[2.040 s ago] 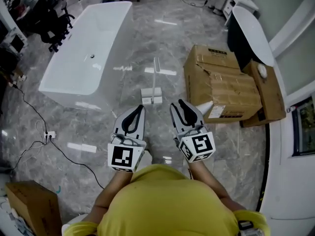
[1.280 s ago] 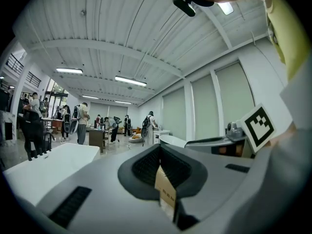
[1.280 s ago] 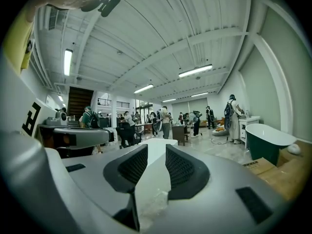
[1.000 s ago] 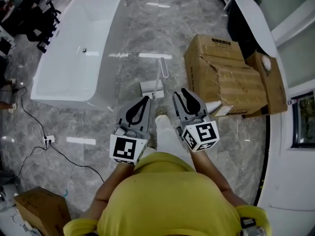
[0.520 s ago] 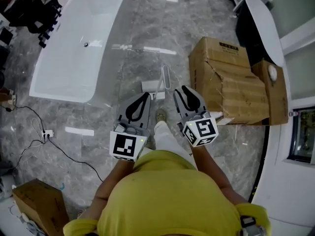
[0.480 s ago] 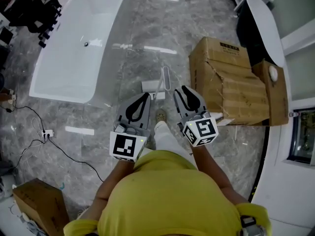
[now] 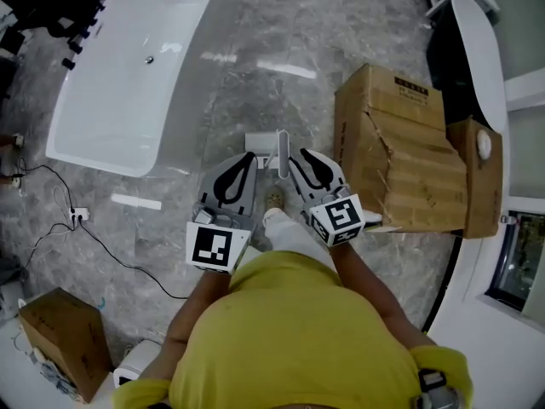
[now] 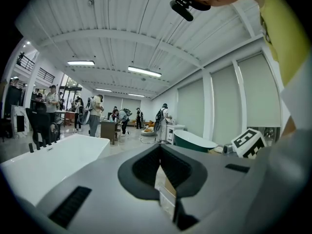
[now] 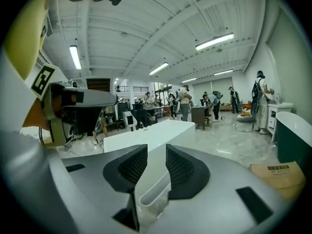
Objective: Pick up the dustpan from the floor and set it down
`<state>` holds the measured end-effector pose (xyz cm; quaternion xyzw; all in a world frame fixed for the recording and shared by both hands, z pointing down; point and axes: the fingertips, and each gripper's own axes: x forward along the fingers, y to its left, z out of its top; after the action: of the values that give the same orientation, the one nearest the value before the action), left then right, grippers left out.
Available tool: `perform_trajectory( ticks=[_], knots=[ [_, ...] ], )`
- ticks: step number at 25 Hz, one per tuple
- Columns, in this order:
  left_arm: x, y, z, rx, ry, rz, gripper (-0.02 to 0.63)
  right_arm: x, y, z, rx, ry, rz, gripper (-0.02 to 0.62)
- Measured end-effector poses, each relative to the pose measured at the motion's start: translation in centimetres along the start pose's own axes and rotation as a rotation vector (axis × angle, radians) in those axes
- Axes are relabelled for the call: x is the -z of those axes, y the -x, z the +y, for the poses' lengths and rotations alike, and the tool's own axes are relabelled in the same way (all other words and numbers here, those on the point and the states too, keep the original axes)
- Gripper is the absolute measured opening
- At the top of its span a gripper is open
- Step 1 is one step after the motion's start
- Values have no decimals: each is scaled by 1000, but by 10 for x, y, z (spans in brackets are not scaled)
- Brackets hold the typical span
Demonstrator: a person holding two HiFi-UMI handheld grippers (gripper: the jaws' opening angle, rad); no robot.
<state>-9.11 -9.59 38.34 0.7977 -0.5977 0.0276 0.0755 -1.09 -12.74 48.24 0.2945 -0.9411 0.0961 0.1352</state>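
The white dustpan (image 7: 259, 141) stands on the grey marble floor with its long handle (image 7: 283, 150) upright. My right gripper (image 7: 299, 154) is just right of the handle top. In the right gripper view the handle's white loop (image 9: 155, 193) shows in the gap between the jaws, low down, and the pads do not press on it. The right gripper (image 9: 156, 151) is open. My left gripper (image 7: 248, 156) is left of the handle and apart from it. Its fingertips meet in the left gripper view, so the left gripper (image 8: 160, 152) is shut and empty.
A long white bathtub (image 7: 128, 66) lies at the left. Torn cardboard boxes (image 7: 400, 152) stand close on the right, with a dark tub (image 7: 473, 58) beyond them. A black cable (image 7: 85, 228) and a small carton (image 7: 55, 331) lie at lower left. People stand far off.
Both grippers and the person have moved forward to the dustpan. Its handle, earlier ahead of the grippers, now stands between them beside the right gripper's tips.
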Motion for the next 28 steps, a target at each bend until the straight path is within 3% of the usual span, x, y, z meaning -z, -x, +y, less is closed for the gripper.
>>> perform_trajectory(
  ticks=[9, 14, 21, 28],
  knots=[
    [22, -44, 12, -75, -6, 56, 3, 50, -37, -29, -167, -32, 147, 148],
    [27, -53, 11, -104, 19, 75, 3, 75, -45, -26, -309, -220, 223, 193],
    [23, -59, 7, -100, -1, 71, 3, 107, -52, -18, -447, -596, 334, 298],
    [26, -57, 12, -100, 0, 87, 3, 110, -63, 0, -594, -808, 339, 290]
  ],
)
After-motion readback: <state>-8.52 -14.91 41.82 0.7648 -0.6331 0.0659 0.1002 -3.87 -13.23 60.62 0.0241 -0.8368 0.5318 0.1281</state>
